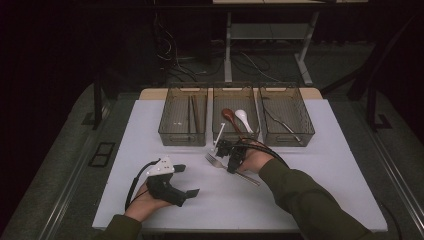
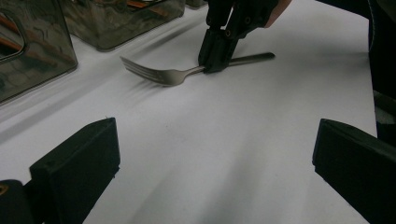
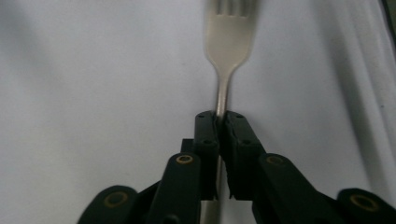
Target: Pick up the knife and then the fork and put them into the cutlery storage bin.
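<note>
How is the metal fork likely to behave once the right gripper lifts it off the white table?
The fork looks like one thin metal piece, so probably stiff. The right gripper pinches its narrow neck, with the long handle behind, so it may tip handle-down or pivot. Its smooth shiny surface could slip between the jaws. Lying flat on the table, it seems unlikely to roll.

One fork [image 1: 220, 163], three bins [image 1: 183, 116], two spoons [image 1: 229, 117], two tools [image 1: 231, 156]

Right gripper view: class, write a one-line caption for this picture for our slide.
The right gripper, shut on the handle of a metal fork that lies on the white table.
</note>
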Motion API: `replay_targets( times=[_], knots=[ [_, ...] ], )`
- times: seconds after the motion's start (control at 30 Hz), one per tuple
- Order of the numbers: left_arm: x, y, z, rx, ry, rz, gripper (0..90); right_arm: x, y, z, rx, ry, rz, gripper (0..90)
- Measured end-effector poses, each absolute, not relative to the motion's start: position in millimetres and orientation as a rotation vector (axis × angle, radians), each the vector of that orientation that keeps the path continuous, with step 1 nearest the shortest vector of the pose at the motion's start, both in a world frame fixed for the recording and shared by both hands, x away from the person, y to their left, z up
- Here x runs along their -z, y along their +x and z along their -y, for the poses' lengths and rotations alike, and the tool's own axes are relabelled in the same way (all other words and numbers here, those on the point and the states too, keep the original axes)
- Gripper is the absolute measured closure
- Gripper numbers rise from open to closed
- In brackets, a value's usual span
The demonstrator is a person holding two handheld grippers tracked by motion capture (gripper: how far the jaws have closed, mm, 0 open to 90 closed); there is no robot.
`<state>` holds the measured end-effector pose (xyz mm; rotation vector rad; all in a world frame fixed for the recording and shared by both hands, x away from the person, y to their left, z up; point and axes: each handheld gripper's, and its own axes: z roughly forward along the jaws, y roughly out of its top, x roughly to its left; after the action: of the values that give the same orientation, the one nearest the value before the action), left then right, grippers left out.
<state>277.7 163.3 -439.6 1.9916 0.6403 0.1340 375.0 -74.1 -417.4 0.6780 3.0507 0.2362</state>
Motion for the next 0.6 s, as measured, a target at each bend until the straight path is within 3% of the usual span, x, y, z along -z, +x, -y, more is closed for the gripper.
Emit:
replay_targets(
  times=[0.6],
  knots=[
    [440, 278, -164, -0.135, 1.990, -0.644, 0.0, 407, 372, 90, -0.422, 0.657, -3.024, 84.4]
  ],
)
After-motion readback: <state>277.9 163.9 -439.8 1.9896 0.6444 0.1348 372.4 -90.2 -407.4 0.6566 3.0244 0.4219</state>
